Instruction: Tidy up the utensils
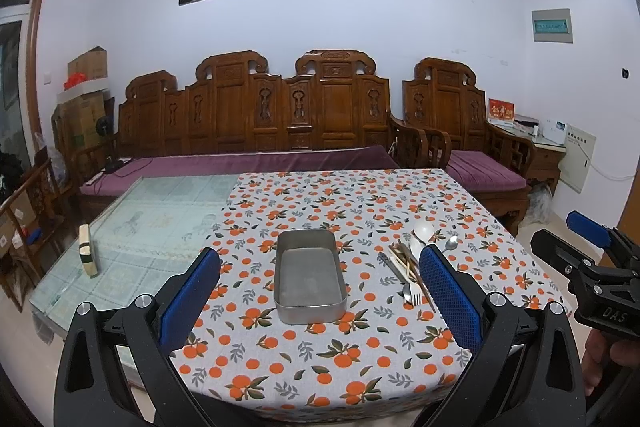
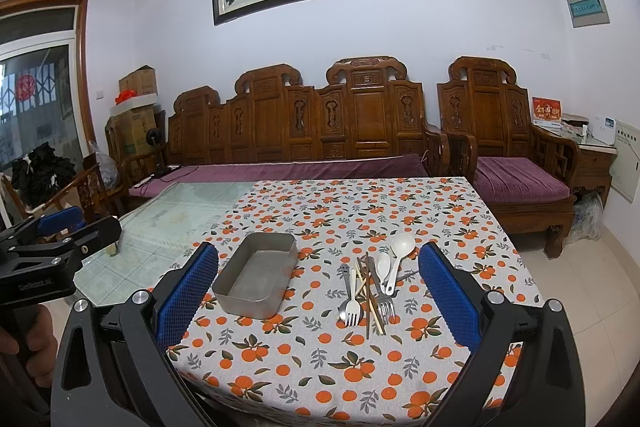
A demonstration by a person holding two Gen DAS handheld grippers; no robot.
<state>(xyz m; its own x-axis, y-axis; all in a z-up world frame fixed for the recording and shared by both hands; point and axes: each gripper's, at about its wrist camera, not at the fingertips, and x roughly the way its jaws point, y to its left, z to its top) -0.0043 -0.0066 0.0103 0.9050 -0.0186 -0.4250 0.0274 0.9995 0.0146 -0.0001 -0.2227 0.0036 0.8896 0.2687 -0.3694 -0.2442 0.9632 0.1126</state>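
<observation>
I see a rectangular metal tin [image 2: 256, 275] with rounded corners, dull grey and empty, on a cloth printed with oranges [image 2: 360, 359]. Just right of it lies a loose heap of utensils [image 2: 370, 291]: steel forks, wooden chopsticks, two white plastic spoons. My left gripper [image 1: 320, 303] and right gripper [image 2: 318, 301] both hover near the table's near edge, ribbed blue pads [image 2: 186, 295] spread wide, holding nothing. To the far left the bare glass tabletop [image 1: 160, 219] carries a small block [image 1: 88, 255].

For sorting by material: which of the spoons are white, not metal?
The two white spoons at the pile's far right; the large ladle-shaped one lies farthest right.
</observation>
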